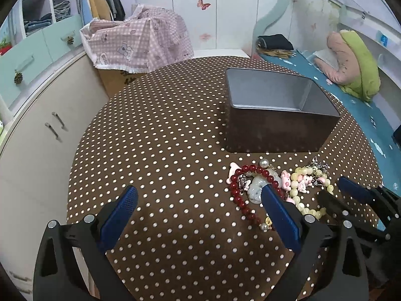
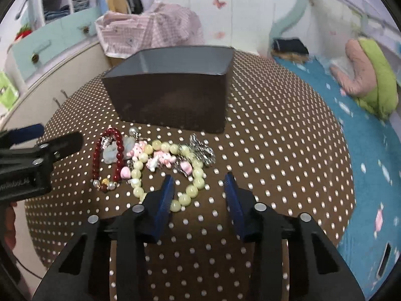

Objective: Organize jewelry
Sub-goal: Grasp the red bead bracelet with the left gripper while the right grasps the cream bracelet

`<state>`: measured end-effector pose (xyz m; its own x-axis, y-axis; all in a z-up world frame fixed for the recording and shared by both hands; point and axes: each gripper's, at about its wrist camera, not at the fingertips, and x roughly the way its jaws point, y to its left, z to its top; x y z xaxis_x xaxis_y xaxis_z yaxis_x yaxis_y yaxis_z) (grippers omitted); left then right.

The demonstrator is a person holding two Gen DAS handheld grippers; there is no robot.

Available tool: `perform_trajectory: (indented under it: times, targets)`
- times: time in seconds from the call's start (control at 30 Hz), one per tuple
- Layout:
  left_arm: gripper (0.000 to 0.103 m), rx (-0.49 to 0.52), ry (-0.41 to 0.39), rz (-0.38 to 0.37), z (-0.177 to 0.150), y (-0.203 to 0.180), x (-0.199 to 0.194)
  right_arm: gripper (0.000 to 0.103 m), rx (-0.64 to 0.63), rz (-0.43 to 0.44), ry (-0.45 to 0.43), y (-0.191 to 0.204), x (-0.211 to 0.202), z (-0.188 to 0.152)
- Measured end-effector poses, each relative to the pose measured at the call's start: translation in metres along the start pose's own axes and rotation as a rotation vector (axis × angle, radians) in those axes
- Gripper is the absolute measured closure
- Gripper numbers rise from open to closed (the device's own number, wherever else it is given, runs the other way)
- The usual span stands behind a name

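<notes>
Tablecloth [image 1: 163, 150] bare beside tin [image 1: 275, 130] (left)

Right tool [image 2: 199, 183], jaws parted, hovers at lower centre over the pale bead bracelet [image 2: 160, 170] on the dotted desk [image 2: 275, 150], before the dark box [image 2: 170, 92].

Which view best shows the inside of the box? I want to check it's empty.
The left wrist view: it looks down into the box, showing grey inner walls and a bare floor. The right wrist view shows the box from lower, mostly its dark front wall and the far inner wall; the floor is hidden.
</notes>
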<state>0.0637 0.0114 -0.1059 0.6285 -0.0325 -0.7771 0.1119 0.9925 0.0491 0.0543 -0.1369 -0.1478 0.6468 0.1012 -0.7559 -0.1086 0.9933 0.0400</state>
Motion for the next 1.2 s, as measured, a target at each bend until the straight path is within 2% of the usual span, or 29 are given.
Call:
perform_trajectory:
  times: [0.07, 0.1, 0.17, 0.2, 0.23, 0.27, 0.3, 0.37, 0.43, 0.53, 0.6, 0.73, 1.1, 1.2]
  targets:
    - [0.008, -0.021, 0.017, -0.071, 0.001, 0.002, 0.005, 0.078, -0.037, 0.025, -0.01, 0.005, 0.001, -0.001]
    - [0.008, -0.028, 0.025, -0.094, 0.001, 0.002, 0.007, 0.079, -0.036, 0.035, -0.01, 0.007, 0.002, -0.001]
    - [0.01, -0.02, 0.03, -0.089, 0.003, 0.002, 0.011, 0.087, -0.066, 0.047, -0.017, 0.011, 0.002, -0.002]
    - [0.02, -0.002, 0.035, -0.071, 0.002, -0.001, 0.013, 0.088, -0.078, 0.054, -0.019, 0.012, 0.002, -0.002]
    - [0.036, 0.01, 0.046, -0.065, 0.002, -0.003, 0.017, 0.089, -0.068, 0.067, -0.017, 0.011, 0.002, -0.002]
    - [0.047, 0.013, 0.071, -0.081, 0.002, -0.003, 0.022, 0.091, -0.05, 0.085, -0.015, 0.009, 0.002, -0.002]
    - [0.067, 0.012, 0.095, -0.095, -0.001, -0.005, 0.027, 0.091, -0.042, 0.093, -0.014, 0.007, 0.002, -0.002]
    - [0.081, 0.051, 0.087, -0.066, -0.004, -0.01, 0.03, 0.093, -0.028, 0.108, -0.008, 0.002, 0.0, -0.001]
    - [0.094, 0.061, 0.083, -0.082, -0.006, -0.013, 0.029, 0.093, -0.02, 0.11, 0.0, -0.001, -0.003, -0.003]
    - [0.097, 0.021, 0.103, -0.134, -0.004, -0.006, 0.029, 0.093, 0.005, 0.106, 0.003, -0.005, -0.006, -0.002]
    - [0.097, 0.005, 0.104, -0.143, -0.004, -0.002, 0.026, 0.093, 0.016, 0.096, -0.01, -0.011, -0.008, -0.002]
    - [0.097, -0.017, 0.084, -0.191, -0.003, 0.008, 0.013, 0.093, 0.049, 0.056, -0.024, -0.018, -0.019, 0.0]
    - [0.097, -0.036, 0.003, -0.344, 0.006, 0.009, -0.025, 0.093, 0.05, 0.033, -0.129, -0.021, -0.057, 0.022]
    - [0.097, -0.032, -0.007, -0.359, 0.015, 0.01, -0.03, 0.093, 0.053, 0.039, -0.154, -0.022, -0.066, 0.027]
